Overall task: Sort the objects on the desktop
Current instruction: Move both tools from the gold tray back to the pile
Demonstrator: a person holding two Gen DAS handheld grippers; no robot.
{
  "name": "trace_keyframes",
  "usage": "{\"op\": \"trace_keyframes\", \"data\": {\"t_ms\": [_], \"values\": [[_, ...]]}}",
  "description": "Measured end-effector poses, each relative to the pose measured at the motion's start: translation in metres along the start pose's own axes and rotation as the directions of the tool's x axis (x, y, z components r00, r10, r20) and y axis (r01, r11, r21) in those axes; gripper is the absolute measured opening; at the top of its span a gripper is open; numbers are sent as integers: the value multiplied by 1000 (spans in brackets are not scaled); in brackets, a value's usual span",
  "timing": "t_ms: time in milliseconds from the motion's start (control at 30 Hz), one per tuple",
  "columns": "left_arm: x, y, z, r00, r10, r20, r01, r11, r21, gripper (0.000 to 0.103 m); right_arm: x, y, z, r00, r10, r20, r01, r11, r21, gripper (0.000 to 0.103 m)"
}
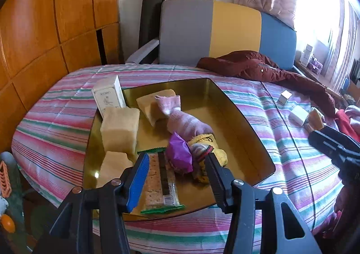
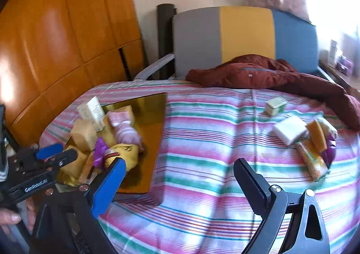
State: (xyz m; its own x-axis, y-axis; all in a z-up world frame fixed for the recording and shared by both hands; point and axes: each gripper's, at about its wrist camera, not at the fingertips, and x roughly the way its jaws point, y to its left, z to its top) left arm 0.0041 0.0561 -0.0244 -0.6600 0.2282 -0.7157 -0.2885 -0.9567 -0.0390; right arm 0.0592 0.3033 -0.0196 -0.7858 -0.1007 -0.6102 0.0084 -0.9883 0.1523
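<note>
Several items already lie in the gold tray (image 1: 238, 119): pale sponge blocks (image 1: 120, 129), a white carton (image 1: 110, 97) at its far left corner, a pink striped sock (image 1: 184, 122), a purple packet (image 1: 180, 155), a yellow sock (image 1: 216, 152) and a clear-wrapped snack bar (image 1: 160, 180). The left gripper (image 1: 177, 161) hovers over the tray's near edge with its fingers spread and nothing between them; the snack bar lies just beyond the blue pad, its long axis running near to far, roughly in line with the fingers. What remains to sort sits well apart on the striped tablecloth (image 2: 202, 141), to the far right: a small green-and-white box (image 2: 275, 105), a white sponge (image 2: 289, 130), an orange sponge (image 2: 317, 135), a wrapped snack bar (image 2: 312, 159) and something purple (image 2: 330, 152) partly hidden behind it. The right gripper (image 2: 180, 177) is also spread wide and empty, above bare cloth between tray and cluster. This cluster lies ahead and to the right of its fingers, so the right hand is clearly the nearer one. The wrapped bar there lies slantwise, near-right to far-left, so the fingers would probably need turning to close across its narrow width.
</note>
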Motion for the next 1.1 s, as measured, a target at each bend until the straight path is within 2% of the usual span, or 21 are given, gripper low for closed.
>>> {"op": "trace_keyframes", "data": {"t_ms": [200,400,667,767,867,967,1100], "values": [[-1,-6,1,1000,18,8,-19,1000,23,52,-5,-31,5,999,54,-4,-53,993,104,97],[-2,-10,2,1000,-31,5,31,999,32,52,-9,-79,9,998,6,-55,5,980,200,97],[1,-16,3,998,-60,-7,60,998,34,52,-21,-160,15,990,-107,-96,133,938,320,81],[2,-19,3,997,-74,-12,74,996,39,52,-22,-183,14,983,-140,-123,172,932,320,70],[4,-25,3,996,-82,-20,83,995,57,52,-15,-198,12,972,-161,-173,204,941,271,60],[5,-32,4,995,-94,-25,96,993,74,52,-10,-218,10,964,-173,-201,224,936,270,59],[9,-43,6,993,-110,-37,113,989,100,52,-4,-258,8,961,-179,-210,248,893,376,59]]}}
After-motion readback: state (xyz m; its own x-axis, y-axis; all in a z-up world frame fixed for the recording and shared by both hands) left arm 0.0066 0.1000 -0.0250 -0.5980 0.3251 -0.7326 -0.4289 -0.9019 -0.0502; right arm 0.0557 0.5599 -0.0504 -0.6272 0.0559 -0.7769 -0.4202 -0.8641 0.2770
